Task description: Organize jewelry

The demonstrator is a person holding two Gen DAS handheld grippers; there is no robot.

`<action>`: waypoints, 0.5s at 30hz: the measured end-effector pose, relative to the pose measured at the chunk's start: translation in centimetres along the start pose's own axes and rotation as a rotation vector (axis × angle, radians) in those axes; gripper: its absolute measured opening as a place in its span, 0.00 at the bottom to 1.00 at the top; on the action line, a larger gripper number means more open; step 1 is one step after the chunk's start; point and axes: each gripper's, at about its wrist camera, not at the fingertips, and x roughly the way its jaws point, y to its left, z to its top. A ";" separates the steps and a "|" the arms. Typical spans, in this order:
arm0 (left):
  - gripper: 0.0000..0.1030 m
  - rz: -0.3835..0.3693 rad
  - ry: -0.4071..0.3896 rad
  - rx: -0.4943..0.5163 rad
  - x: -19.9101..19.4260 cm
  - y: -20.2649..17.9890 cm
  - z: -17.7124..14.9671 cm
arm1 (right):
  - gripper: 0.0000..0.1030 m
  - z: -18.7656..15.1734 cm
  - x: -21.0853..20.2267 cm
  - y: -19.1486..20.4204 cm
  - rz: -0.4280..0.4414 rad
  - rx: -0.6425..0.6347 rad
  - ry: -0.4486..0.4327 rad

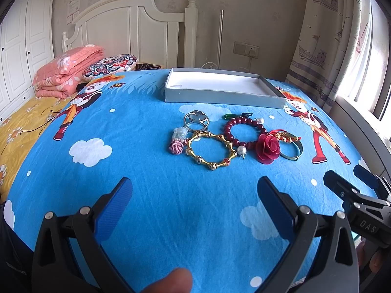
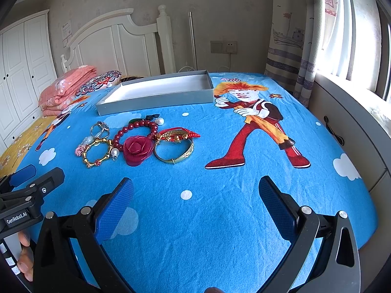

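A cluster of jewelry lies on the blue cartoon bedsheet: a gold bamboo-link bracelet [image 1: 211, 150] [image 2: 97, 152], a dark red bead bracelet [image 1: 244, 129] [image 2: 136, 130], a red rose ornament [image 1: 267, 147] [image 2: 136, 149], a gold bangle [image 2: 174, 150] [image 1: 293, 150], a silver ring piece [image 1: 196, 121] [image 2: 100, 129] and a pink knot charm [image 1: 176, 145]. An empty grey box [image 1: 220, 96] [image 2: 156, 101] lies behind them. My left gripper [image 1: 195, 207] is open and empty, short of the jewelry. My right gripper [image 2: 196, 207] is open and empty, to the right of the cluster.
A folded pink quilt [image 1: 66, 73] and patterned pillow [image 1: 110, 66] lie at the far left by the white headboard [image 1: 136, 24]. Curtains and a window sill [image 2: 354, 102] border the bed's right side. The right gripper's body shows in the left wrist view [image 1: 354, 195].
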 end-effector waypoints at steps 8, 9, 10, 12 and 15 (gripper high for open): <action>0.96 0.000 0.002 -0.001 0.0 0.0 0.0 | 0.93 0.0 0.0 0.0 0.000 0.000 0.000; 0.96 0.000 0.002 -0.002 0.0 0.0 -0.1 | 0.93 0.0 0.0 0.0 0.000 0.000 0.000; 0.96 -0.001 0.003 -0.003 0.0 0.0 -0.1 | 0.93 0.0 0.0 0.0 0.000 0.000 0.001; 0.96 -0.002 0.004 -0.003 0.1 0.0 -0.2 | 0.93 0.0 0.0 0.0 0.000 0.000 0.001; 0.96 -0.002 0.004 -0.003 0.1 0.1 -0.2 | 0.93 0.0 0.0 0.0 0.000 0.000 0.001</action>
